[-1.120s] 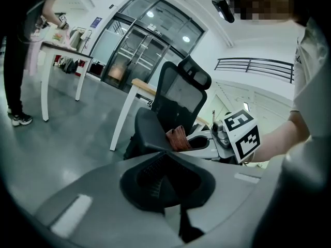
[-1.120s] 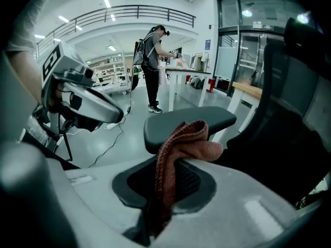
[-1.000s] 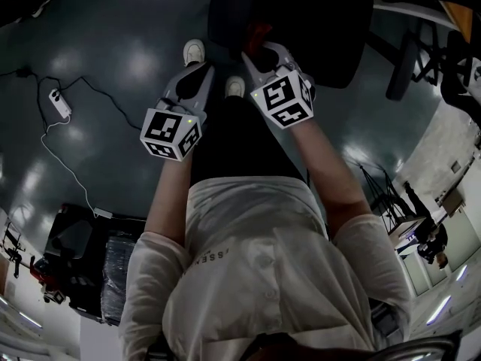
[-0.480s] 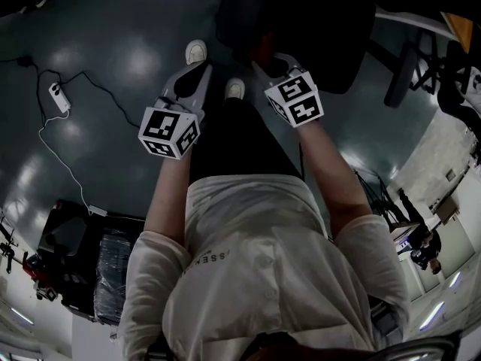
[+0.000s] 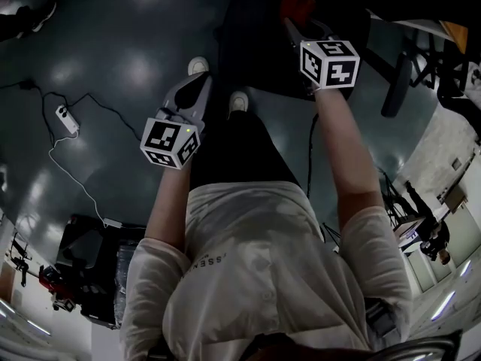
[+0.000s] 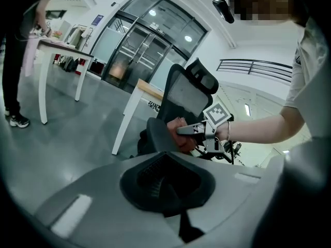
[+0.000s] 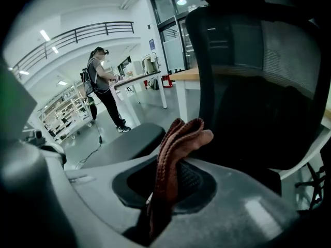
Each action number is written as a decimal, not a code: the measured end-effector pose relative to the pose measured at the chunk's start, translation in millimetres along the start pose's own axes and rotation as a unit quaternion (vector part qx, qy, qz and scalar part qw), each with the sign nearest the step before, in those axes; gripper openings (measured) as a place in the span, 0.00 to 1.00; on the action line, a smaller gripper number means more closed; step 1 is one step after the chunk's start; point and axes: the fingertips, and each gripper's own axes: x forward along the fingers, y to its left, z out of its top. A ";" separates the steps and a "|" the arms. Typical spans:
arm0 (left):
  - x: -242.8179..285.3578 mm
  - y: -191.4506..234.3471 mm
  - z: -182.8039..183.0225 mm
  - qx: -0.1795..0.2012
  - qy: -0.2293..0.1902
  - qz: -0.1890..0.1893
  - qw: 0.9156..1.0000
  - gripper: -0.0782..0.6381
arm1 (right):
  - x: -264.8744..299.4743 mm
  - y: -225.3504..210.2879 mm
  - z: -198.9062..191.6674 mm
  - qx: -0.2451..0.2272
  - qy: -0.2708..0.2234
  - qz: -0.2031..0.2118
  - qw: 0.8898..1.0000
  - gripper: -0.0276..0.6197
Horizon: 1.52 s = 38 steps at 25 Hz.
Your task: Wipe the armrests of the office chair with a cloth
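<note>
In the head view the black office chair (image 5: 255,43) stands in front of my feet. My right gripper (image 5: 298,22) reaches over it, shut on a reddish-brown cloth (image 5: 295,6). In the right gripper view the folded cloth (image 7: 176,149) sticks up from the right gripper (image 7: 166,190), with a dark armrest pad (image 7: 124,142) just beyond it and the mesh backrest (image 7: 258,71) to the right. The left gripper (image 5: 200,79) hangs lower at the left, shut and holding nothing. From the left gripper (image 6: 168,187) I see the cloth (image 6: 181,137) pressed against the armrest (image 6: 155,136).
A power strip (image 5: 68,119) with a white cable lies on the floor at the left. A black case (image 5: 75,247) sits at the lower left. Another chair (image 5: 409,66) stands at the right. White tables (image 6: 57,61) and a standing person (image 7: 102,84) are farther off.
My right gripper has moved up and to the right with the cloth, further over the chair. The left gripper has stayed almost in place.
</note>
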 end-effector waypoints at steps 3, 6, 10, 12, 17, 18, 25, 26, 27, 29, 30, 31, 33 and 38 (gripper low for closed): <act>15.3 12.0 16.1 0.016 0.008 -0.009 1.000 0.13 | 21.5 -11.7 31.5 0.035 -0.012 0.002 0.999 0.12; 24.8 24.1 30.2 0.033 0.014 -0.021 0.999 0.13 | 38.8 -19.4 53.1 0.061 -0.013 -0.004 0.998 0.12; 33.0 44.4 42.3 0.031 0.018 -0.027 0.999 0.13 | 61.4 -10.3 69.2 0.059 0.005 0.019 0.998 0.12; 37.2 53.5 47.5 0.028 0.019 -0.028 0.999 0.13 | 68.7 -2.0 77.2 0.050 0.014 0.036 0.998 0.12; 38.2 70.6 55.9 0.020 0.021 -0.031 0.999 0.13 | 79.2 16.6 83.3 -0.014 0.055 0.046 0.997 0.12; 38.2 73.4 56.6 0.019 0.022 -0.031 0.999 0.13 | 81.1 19.4 83.2 -0.028 0.064 0.047 0.996 0.12; 37.2 88.9 63.0 0.016 0.025 -0.033 0.999 0.13 | 97.0 44.8 85.3 -0.150 0.122 0.061 0.979 0.12; 36.2 90.9 63.7 0.016 0.025 -0.033 0.999 0.13 | 99.5 51.5 87.9 -0.158 0.122 0.067 0.978 0.12; 35.1 92.7 64.1 0.016 0.026 -0.034 0.999 0.13 | 101.9 58.8 90.4 -0.164 0.122 0.073 0.976 0.12; 32.5 94.8 63.2 0.014 0.028 -0.034 0.999 0.13 | 106.2 73.0 92.9 -0.179 0.127 0.083 0.972 0.12; 31.2 95.1 62.2 0.014 0.030 -0.035 0.999 0.13 | 108.0 79.3 92.6 -0.191 0.132 0.086 0.969 0.12; 29.9 95.2 61.2 0.014 0.031 -0.037 0.999 0.13 | 109.7 85.2 91.9 -0.202 0.137 0.088 0.966 0.12; 28.3 95.7 60.0 0.016 0.035 -0.040 0.998 0.13 | 112.4 97.2 90.9 -0.219 0.144 0.094 0.960 0.12; 21.0 93.0 62.3 0.022 0.025 -0.038 0.999 0.13 | 113.4 117.4 82.3 -0.260 0.155 0.104 0.947 0.12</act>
